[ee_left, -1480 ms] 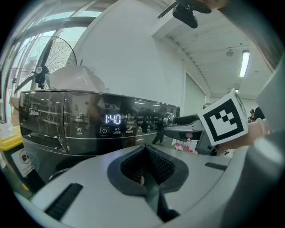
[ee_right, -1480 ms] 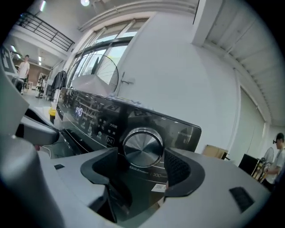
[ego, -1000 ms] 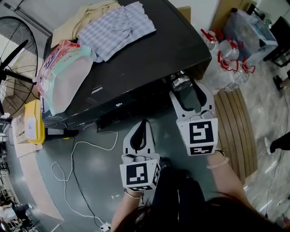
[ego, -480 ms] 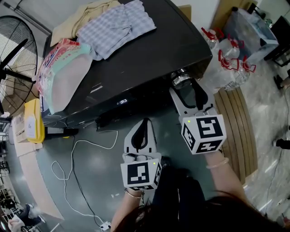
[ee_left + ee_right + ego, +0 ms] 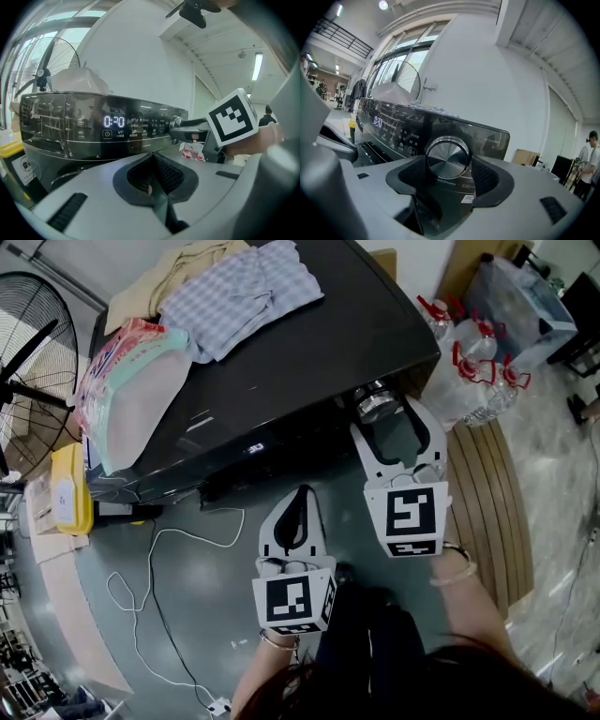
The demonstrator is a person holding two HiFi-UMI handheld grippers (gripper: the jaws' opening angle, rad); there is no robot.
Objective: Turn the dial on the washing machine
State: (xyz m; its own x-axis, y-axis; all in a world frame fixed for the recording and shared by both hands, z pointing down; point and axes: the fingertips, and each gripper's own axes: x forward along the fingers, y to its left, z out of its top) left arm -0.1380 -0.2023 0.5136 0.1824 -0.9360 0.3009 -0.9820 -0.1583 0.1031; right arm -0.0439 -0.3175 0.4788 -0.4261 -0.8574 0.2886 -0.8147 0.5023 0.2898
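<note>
The right gripper's (image 5: 394,432) jaws were opening around the silver dial (image 5: 447,157) at the right end of the dark washing machine's (image 5: 281,362) control panel, their pads just clear of its rim. The left gripper (image 5: 298,498) hung short of the panel, jaws pressed together on nothing. The lit display (image 5: 114,122) read "0:30", with "UV" beneath.

In the head view, a folded checked cloth (image 5: 246,289) lies at twelve o'clock, touching a beige cloth (image 5: 164,279) at eleven. A plastic pack (image 5: 131,385) sits at ten, a fan (image 5: 28,343) at nine, and a yellow container (image 5: 70,495) just below it. A white cable (image 5: 155,559) loops over the floor at seven. Red-handled water jugs (image 5: 473,367) stand at two.
</note>
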